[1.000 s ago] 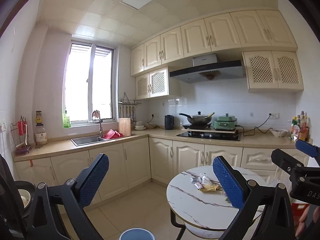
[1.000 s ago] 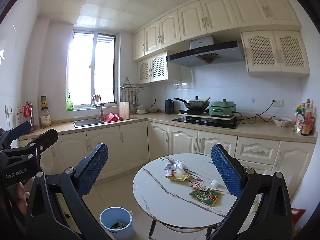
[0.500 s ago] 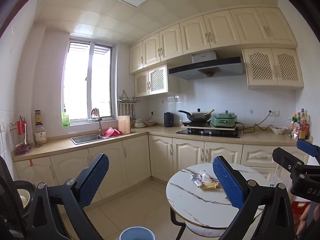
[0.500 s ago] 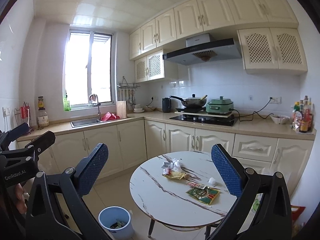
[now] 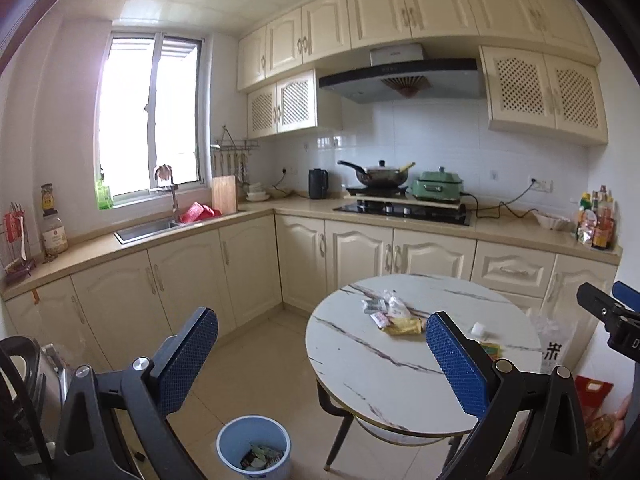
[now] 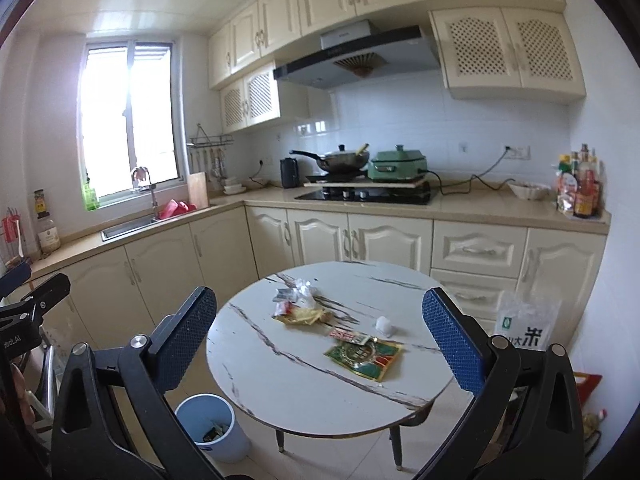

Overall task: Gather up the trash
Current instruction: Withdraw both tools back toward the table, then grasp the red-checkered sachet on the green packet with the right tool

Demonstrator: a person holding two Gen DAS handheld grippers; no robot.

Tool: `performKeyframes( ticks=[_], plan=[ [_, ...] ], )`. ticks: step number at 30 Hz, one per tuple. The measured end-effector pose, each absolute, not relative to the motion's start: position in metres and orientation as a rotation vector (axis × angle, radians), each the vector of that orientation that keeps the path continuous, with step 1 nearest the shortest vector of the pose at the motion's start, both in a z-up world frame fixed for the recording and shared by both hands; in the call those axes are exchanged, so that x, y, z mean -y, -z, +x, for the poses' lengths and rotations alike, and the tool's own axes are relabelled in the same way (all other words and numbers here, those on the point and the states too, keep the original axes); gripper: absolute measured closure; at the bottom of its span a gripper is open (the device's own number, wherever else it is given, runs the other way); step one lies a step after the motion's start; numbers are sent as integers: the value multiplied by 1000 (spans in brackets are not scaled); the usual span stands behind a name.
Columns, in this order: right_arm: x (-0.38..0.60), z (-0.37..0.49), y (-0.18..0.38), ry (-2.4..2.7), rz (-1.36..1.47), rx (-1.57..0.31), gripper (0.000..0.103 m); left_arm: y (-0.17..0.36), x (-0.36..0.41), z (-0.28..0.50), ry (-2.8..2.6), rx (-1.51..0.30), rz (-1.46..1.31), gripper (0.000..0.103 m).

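A round white marble table (image 6: 288, 384) (image 5: 372, 380) carries scattered trash: a heap of clear and yellow wrappers (image 6: 298, 308) (image 5: 394, 316), a green and red packet (image 6: 362, 354), a small red wrapper (image 6: 348, 335) and a crumpled white wad (image 6: 385, 326) (image 5: 479, 330). A light blue bin (image 6: 212, 428) (image 5: 254, 448) with some trash inside stands on the floor left of the table. My left gripper (image 5: 320, 360) and my right gripper (image 6: 320, 340) both hang open and hold nothing, well short of the table.
Cream cabinets and a beige counter (image 6: 480, 204) run behind the table, with a sink (image 5: 148, 230), a hob with a wok (image 6: 340, 162) and a green cooker (image 6: 396, 166). A white printed bag (image 6: 524, 324) leans right of the table. Tiled floor (image 5: 260, 356) lies between table and cabinets.
Both views have tilted down and drawn nearer: the table, its trash and the blue bin now sit larger and higher in frame. Both grippers stayed open.
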State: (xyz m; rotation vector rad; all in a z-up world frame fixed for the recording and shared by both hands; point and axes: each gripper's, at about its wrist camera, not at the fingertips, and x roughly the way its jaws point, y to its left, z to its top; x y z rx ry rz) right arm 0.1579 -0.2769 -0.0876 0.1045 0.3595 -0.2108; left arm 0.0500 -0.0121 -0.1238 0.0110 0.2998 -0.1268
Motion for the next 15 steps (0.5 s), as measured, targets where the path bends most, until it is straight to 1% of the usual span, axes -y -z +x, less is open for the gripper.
performKeyframes(
  ticks=[7, 11, 15],
  plan=[
    [340, 196, 158, 276, 153, -532, 0, 144, 56, 137, 186, -460, 47, 1],
    [361, 227, 199, 255, 143, -652, 0, 153, 73, 183, 197, -528, 81, 1],
    [367, 261, 227, 218, 110, -732, 0, 155, 80, 230, 198, -580, 95, 1]
  ],
)
